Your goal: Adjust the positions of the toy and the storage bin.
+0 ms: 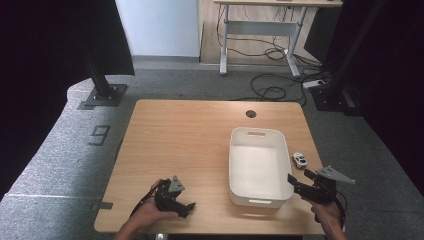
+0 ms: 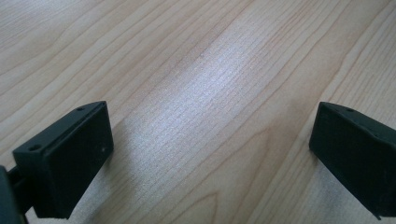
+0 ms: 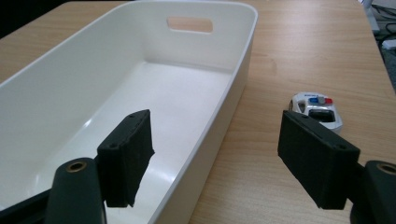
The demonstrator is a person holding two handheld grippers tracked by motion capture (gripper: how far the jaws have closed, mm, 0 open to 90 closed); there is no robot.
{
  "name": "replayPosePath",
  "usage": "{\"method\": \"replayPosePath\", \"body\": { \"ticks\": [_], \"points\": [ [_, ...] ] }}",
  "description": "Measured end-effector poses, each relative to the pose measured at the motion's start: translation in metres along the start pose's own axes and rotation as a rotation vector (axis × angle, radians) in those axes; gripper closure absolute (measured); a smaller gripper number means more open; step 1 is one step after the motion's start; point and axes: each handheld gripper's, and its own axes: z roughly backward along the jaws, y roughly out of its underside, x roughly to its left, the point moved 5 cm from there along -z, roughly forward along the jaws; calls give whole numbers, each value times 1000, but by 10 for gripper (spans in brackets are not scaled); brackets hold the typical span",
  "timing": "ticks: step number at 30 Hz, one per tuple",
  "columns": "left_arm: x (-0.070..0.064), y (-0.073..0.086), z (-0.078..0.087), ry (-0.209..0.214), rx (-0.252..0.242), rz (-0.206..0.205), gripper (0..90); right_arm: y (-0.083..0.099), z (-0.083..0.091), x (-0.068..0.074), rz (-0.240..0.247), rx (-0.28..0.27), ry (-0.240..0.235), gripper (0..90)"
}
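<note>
A white plastic bin [image 1: 233,165] [image 3: 233,88] stands empty on the right half of the wooden table [image 1: 185,145]. A small white toy police car [image 1: 300,160] [image 3: 317,111] sits on the table just right of the bin. My right gripper [image 1: 291,181] [image 3: 215,154] is open near the bin's near right corner; one jaw hangs over the bin's inside, the other over the table in front of the car. My left gripper [image 1: 190,206] [image 2: 210,154] rests low at the table's front left, open over bare wood with nothing between its jaws.
The table has a round cable hole [image 1: 251,114] at its far edge. Black frame posts [image 1: 102,85] stand on the grey carpet at both far corners. A desk with cables [image 1: 270,50] is farther back.
</note>
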Motion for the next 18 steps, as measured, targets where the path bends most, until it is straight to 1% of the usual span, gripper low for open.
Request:
{"method": "replayPosePath", "body": {
  "ticks": [2, 7, 11, 14, 15, 16, 18],
  "points": [
    [0, 0, 0, -1, 0, 0, 0, 2, -4, 2, 9, 12, 7, 286],
    [0, 0, 0, 0, 0, -1, 0, 5, -7, 2, 9, 25, 19, 311],
    [0, 0, 0, 0, -1, 0, 0, 8, -11, 2, -3, 40, 21, 334],
    [0, 0, 0, 0, -1, 0, 0, 10, -14, 3, -2, 42, 35, 380],
    [0, 0, 0, 0, -1, 0, 0, 10, -14, 3, -2, 42, 35, 380],
    [0, 0, 0, 0, -1, 0, 0, 11, -14, 4, 11, 44, 45, 423],
    [0, 0, 0, 0, -1, 0, 0, 12, -15, 4, 20, 45, 58, 455]
  ]
}}
